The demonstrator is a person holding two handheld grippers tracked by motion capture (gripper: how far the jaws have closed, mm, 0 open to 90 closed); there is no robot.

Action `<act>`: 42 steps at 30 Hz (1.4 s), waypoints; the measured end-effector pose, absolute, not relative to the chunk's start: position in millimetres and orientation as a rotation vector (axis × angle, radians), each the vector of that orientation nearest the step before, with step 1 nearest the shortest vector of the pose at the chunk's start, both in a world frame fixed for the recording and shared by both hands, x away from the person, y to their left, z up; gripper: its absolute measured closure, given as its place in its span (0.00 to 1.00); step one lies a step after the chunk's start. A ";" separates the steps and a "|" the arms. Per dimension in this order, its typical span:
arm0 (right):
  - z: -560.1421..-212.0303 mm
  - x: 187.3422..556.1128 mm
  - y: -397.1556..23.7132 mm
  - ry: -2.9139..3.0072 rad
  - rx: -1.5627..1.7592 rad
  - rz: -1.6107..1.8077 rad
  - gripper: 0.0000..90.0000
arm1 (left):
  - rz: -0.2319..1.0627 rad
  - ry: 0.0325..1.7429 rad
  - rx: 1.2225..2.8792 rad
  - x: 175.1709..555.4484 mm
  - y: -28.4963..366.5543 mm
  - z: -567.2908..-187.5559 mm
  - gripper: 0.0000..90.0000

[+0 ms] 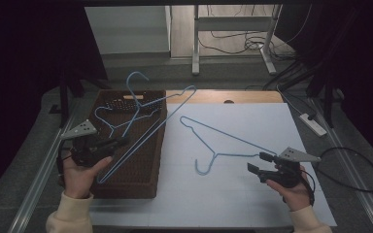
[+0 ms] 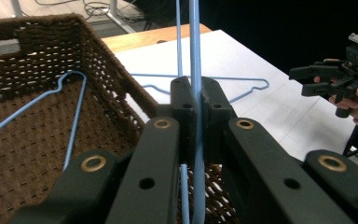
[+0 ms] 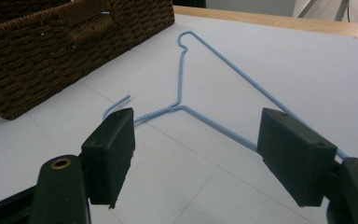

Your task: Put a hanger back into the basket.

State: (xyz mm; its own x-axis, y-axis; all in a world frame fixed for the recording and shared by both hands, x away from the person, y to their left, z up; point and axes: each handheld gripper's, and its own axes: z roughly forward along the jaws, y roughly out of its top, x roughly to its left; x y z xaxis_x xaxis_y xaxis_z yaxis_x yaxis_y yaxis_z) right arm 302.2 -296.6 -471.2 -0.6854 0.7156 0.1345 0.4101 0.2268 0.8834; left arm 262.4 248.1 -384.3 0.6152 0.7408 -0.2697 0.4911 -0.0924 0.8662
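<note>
At frame left, over the basket (image 1: 126, 170), a blue hanger (image 1: 145, 131) is being clamped in the left gripper (image 1: 119, 142) for stowing; lower right, the right gripper (image 1: 261, 165) is being held wide beside the table hanger (image 1: 223, 141).

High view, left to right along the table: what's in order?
Left gripper, shut on a blue hanger → wicker basket → blue hanger lying on the white table → right gripper, open.
</note>
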 end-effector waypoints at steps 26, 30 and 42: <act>-475.7 304.7 -298.9 2.204 1.100 1.409 0.31 | 0.316 1.146 1.696 275.3 295.3 -398.3 0.95; -476.1 305.1 -298.5 2.203 1.100 1.407 0.31 | 0.312 1.176 1.688 276.4 306.0 -402.4 0.95; -477.1 305.6 -296.3 2.213 1.095 1.393 0.31 | 0.289 1.268 1.710 284.2 328.9 -414.9 0.95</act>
State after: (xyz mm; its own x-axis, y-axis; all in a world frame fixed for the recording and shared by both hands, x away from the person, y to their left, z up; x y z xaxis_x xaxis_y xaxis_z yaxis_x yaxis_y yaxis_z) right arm 305.6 -296.3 -477.1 -0.6620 0.7373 0.1349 0.4406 0.2372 0.8658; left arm 284.2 328.9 -414.9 0.4338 0.8388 -0.3290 0.6134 -0.0075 0.7897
